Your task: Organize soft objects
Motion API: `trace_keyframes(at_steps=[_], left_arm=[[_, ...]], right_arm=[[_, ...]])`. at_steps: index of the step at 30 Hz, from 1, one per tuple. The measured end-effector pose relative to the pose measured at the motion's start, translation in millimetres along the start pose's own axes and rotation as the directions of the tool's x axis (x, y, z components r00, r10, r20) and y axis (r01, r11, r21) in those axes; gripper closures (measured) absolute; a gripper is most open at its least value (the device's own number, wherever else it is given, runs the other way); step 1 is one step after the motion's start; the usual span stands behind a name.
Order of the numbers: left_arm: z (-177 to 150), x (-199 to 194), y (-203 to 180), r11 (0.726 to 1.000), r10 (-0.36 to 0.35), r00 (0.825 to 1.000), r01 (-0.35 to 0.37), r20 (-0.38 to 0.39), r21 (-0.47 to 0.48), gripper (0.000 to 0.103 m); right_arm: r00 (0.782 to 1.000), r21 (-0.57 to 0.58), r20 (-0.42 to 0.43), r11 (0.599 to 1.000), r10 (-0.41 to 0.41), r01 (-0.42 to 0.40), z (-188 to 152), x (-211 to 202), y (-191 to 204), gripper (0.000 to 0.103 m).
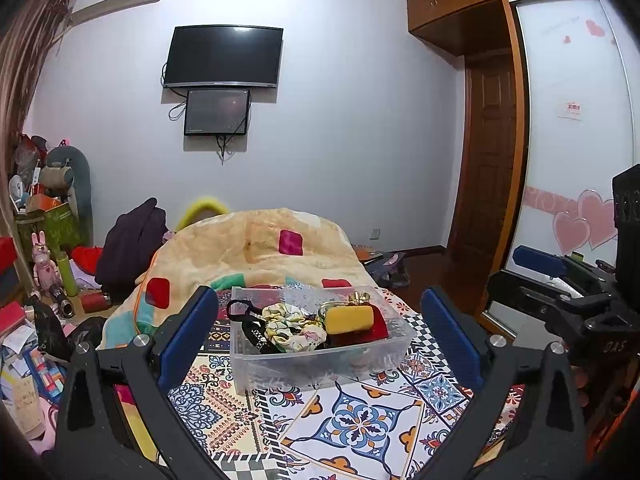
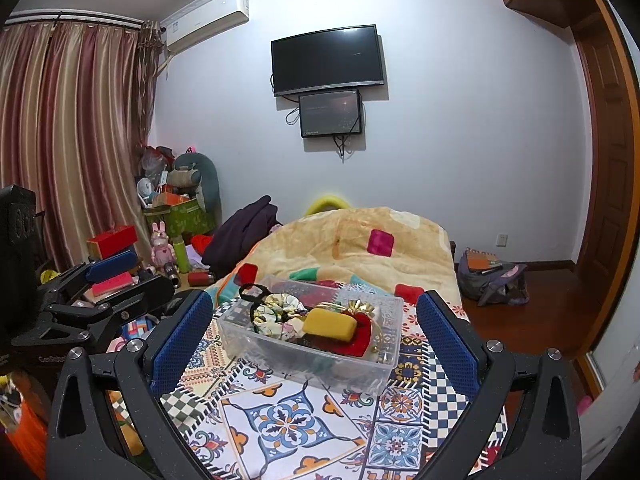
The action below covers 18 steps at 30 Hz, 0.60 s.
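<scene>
Both claws hang side by side over the patterned table (image 1: pixel 352 420), each with its blue pads spread wide and nothing between them. Straight ahead of the left claw (image 1: pixel 320 336), a little beyond its tips, sits a clear plastic bin (image 1: pixel 320 364); from the right claw (image 2: pixel 314 338) the same bin lies ahead too, turned at a slant. Inside it a yellow sponge (image 1: pixel 349 319) rests on a red pouch (image 1: pixel 378 330) toward the right side, a floral scrunchie (image 1: pixel 294 326) lies in the middle, and a black band (image 1: pixel 244 312) loops at the left end. Past the bin a cream quilt (image 1: pixel 256 248) is heaped up.
</scene>
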<state>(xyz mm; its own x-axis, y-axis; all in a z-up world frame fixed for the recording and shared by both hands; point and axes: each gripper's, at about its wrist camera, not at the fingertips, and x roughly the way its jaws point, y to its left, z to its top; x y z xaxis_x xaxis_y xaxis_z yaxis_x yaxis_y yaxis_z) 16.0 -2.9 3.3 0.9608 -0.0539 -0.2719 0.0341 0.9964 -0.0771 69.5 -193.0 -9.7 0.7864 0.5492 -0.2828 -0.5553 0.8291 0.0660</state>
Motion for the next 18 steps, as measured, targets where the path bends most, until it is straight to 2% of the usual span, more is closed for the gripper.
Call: trace_keyframes(at_steps=[18], left_arm=[[0.3,-0.9,-0.8,1.0,-0.002,1.0,0.002,-0.004,0.001,0.0]], right_arm=[[1.0,0.003,0.003,1.0,0.002,-0.002,0.6,-0.5,0.3,0.001]])
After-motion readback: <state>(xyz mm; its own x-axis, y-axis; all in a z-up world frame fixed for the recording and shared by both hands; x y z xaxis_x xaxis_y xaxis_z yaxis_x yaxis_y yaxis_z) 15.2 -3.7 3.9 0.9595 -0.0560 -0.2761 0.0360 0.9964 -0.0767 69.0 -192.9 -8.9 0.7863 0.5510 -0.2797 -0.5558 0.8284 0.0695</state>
